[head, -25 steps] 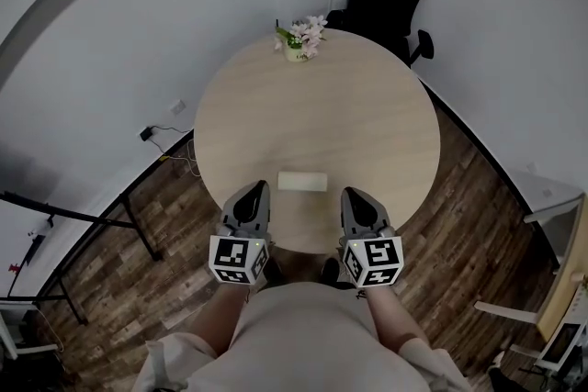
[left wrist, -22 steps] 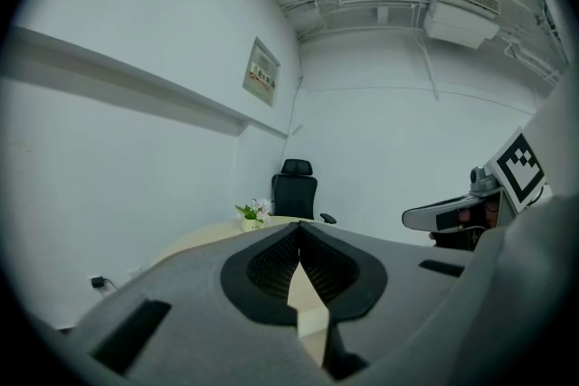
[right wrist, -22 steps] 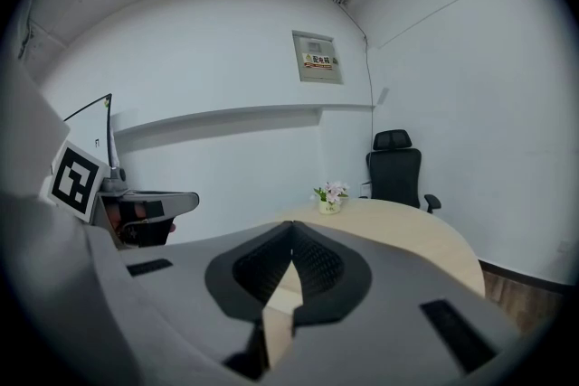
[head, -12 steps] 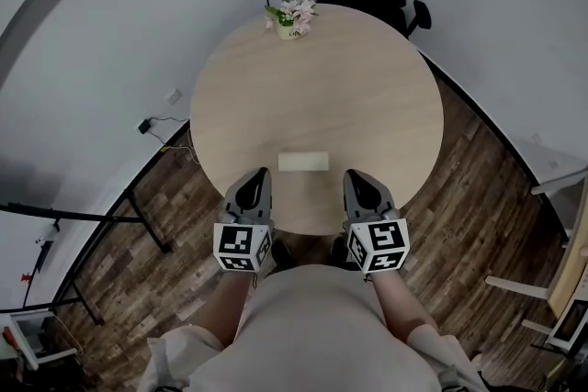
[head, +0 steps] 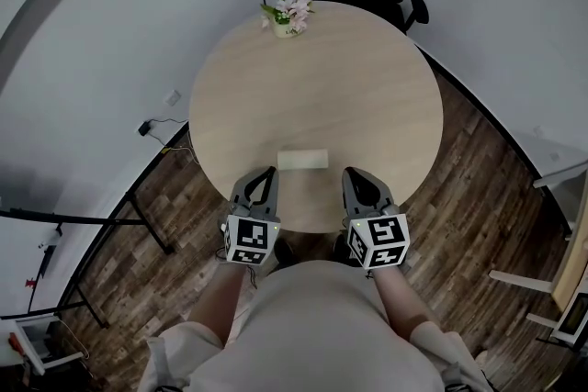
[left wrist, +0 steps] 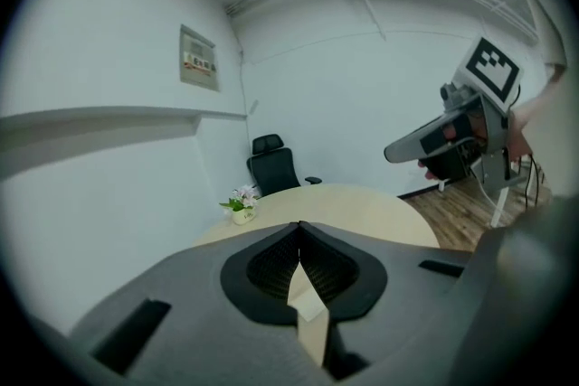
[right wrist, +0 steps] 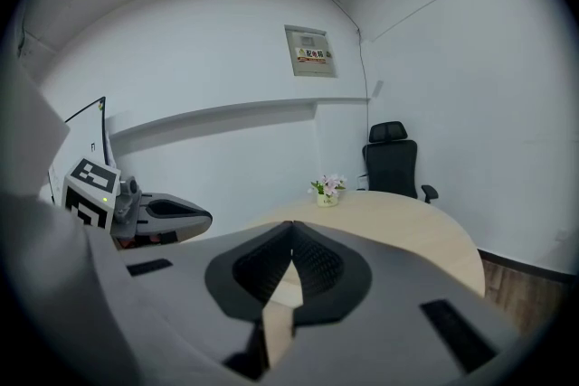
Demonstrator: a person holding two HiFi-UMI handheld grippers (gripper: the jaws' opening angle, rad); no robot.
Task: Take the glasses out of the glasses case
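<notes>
The left tool (head: 265, 174) and right tool (head: 355, 176), both pressed together and empty, hung near the case (head: 303, 160) on the surface (head: 312, 78).

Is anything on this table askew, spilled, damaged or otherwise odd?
Nothing stands out. The glasses case lies flat, apparently closed, near the front edge of the table; the flower pot stands upright at the far edge. The left gripper and right gripper are shut, empty, short of the case.

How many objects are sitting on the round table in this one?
2: a pale glasses case by the near edge, and a flower pot at the far edge. Nothing seems hidden.
</notes>
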